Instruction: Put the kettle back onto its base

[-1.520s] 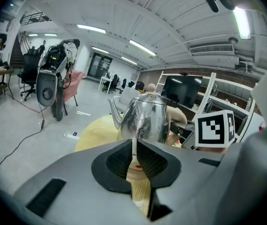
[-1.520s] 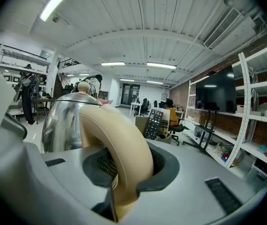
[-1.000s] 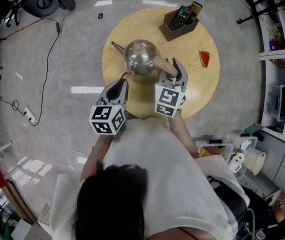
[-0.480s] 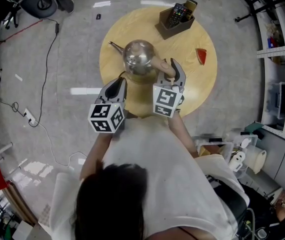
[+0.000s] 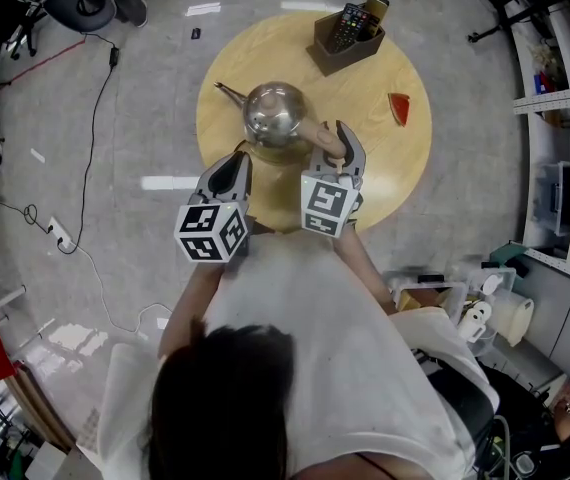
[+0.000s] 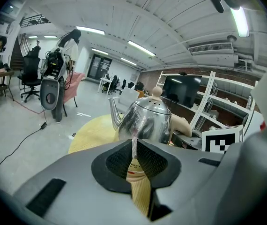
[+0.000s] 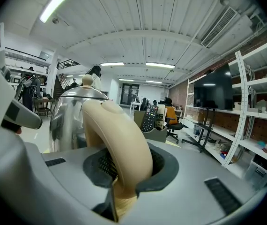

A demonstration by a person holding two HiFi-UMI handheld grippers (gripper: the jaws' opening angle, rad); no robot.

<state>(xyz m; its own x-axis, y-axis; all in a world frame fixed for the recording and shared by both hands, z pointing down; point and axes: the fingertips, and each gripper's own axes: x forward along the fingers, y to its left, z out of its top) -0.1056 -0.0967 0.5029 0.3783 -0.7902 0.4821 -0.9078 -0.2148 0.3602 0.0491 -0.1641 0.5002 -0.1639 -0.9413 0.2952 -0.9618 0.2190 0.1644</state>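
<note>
gripping the curved beige handle (image 7: 117, 135) of the round stainless steel kettle (image 5: 273, 113), the right gripper (image 5: 333, 140) has its jaws clenched on it; the right gripper view shows the handle filling the gap, pads pressed on both sides. the handle points toward the person, the thin spout (image 5: 227, 92) points away to the left. the small beige lid knob (image 6: 157, 91) is on top.

kettle sits left of centre on the round light wooden bench (image 5: 385, 168). a darker rim shows under its near edge in the head view; can't tell if that is the base or whether the kettle is seated on it.

the left gripper (image 5: 237, 164) is just beside the kettle's near-left side, not touching it as far as the head view shows. its jaws are brought together to a thin slit, nothing grasped; only wood and a bit of a cream-and-red part show through the slit.

far side of the bench: brown open box (image 5: 327, 56) holding black remote controls (image 5: 350, 26). right side: a red wedge-shaped piece (image 5: 400, 108), well apart from the kettle.

black cable (image 5: 90, 158) runs across the grey floor on the left.
</note>
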